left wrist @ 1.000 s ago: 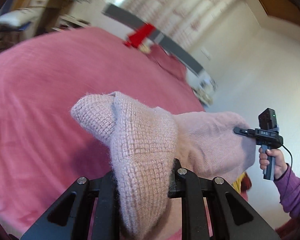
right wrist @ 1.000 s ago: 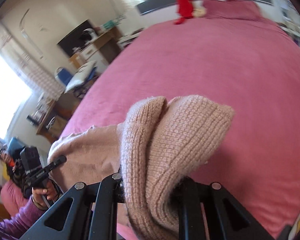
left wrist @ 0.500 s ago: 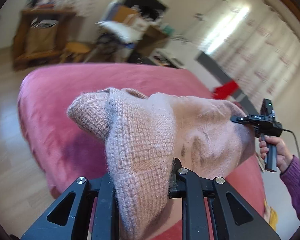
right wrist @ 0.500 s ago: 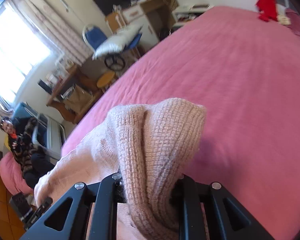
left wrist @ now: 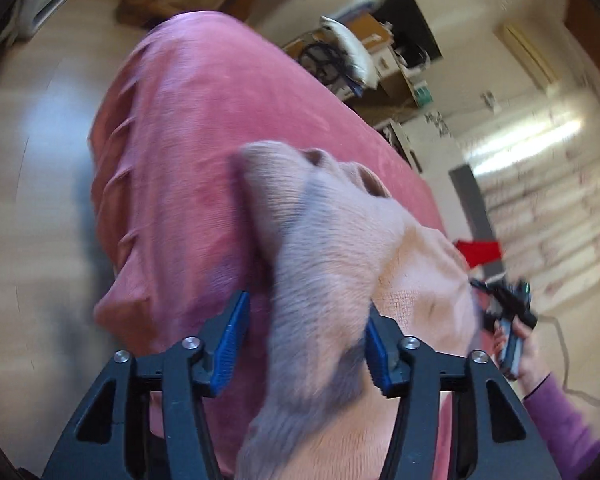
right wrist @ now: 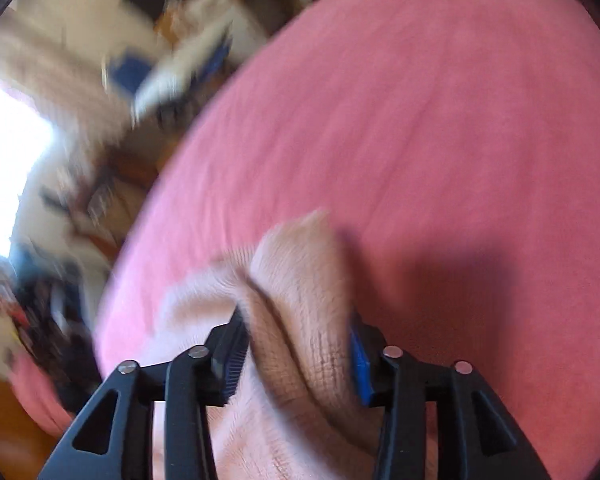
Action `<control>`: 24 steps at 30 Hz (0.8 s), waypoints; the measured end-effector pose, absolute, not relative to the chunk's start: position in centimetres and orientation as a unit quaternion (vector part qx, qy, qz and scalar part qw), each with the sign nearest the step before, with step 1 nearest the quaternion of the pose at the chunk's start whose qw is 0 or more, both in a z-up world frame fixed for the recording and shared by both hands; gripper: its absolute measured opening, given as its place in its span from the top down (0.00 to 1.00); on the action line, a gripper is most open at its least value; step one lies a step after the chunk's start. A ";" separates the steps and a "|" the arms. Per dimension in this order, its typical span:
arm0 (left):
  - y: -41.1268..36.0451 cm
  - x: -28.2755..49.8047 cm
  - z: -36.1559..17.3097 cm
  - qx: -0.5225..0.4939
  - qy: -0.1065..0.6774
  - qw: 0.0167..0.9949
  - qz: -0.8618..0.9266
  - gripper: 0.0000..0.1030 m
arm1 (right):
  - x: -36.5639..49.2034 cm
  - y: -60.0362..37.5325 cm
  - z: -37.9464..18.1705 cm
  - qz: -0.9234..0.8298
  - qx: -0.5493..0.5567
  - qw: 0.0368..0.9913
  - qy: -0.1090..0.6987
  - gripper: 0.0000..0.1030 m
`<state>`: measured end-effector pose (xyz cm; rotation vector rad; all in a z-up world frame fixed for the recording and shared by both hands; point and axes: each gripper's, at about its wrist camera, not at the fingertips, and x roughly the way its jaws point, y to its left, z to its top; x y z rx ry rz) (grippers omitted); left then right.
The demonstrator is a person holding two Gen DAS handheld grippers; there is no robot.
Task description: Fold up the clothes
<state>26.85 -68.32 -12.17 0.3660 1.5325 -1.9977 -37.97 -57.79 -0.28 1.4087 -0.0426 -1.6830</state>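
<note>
A pale pink knit sweater (left wrist: 332,248) hangs in a bunched fold over the edge of the pink bed (left wrist: 188,120). My left gripper (left wrist: 306,304) has the fold between its jaws, which are opening; a gap shows beside the left blue pad. In the right wrist view another bunch of the sweater (right wrist: 300,264) sits between the jaws of my right gripper (right wrist: 296,314), which are also opening, both blue pads bared. The sweater stretches between the two grippers, low over the bed (right wrist: 440,120). Both views are motion-blurred.
A hand in a purple sleeve (left wrist: 520,344) holds the other gripper at the right of the left wrist view. A red cloth (left wrist: 478,252) lies at the far end of the bed. Wooden floor and cluttered desks surround the bed's corner.
Both grippers have swung down toward the bed's edge with the sweater. Their jaws, earlier shut tight on the knit folds, now stand apart with the blue pads visible.
</note>
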 end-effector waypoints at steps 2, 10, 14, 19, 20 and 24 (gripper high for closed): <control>-68.5 28.1 -12.6 0.122 0.588 0.301 -0.741 0.40 | -39.4 -54.8 1.4 -0.707 0.548 0.442 -0.067 0.47; -64.8 28.4 -13.0 0.130 0.586 0.312 -0.737 0.35 | -35.1 -44.6 -1.9 -0.671 0.598 0.437 -0.042 0.33; -63.5 27.5 -13.3 0.154 0.592 0.300 -0.732 0.33 | -33.3 -42.8 -5.6 -0.659 0.625 0.414 -0.069 0.32; -61.8 26.6 -12.7 0.217 0.566 0.305 -0.734 0.33 | -34.8 -42.5 -5.8 -0.693 0.609 0.358 -0.144 0.86; -61.5 26.5 -12.4 0.227 0.554 0.312 -0.737 0.33 | -35.2 -42.0 -6.1 -0.695 0.615 0.340 -0.149 0.86; -59.9 25.8 -10.0 0.293 0.489 0.359 -0.739 0.33 | -33.9 -41.4 -5.7 -0.707 0.612 0.336 -0.115 0.64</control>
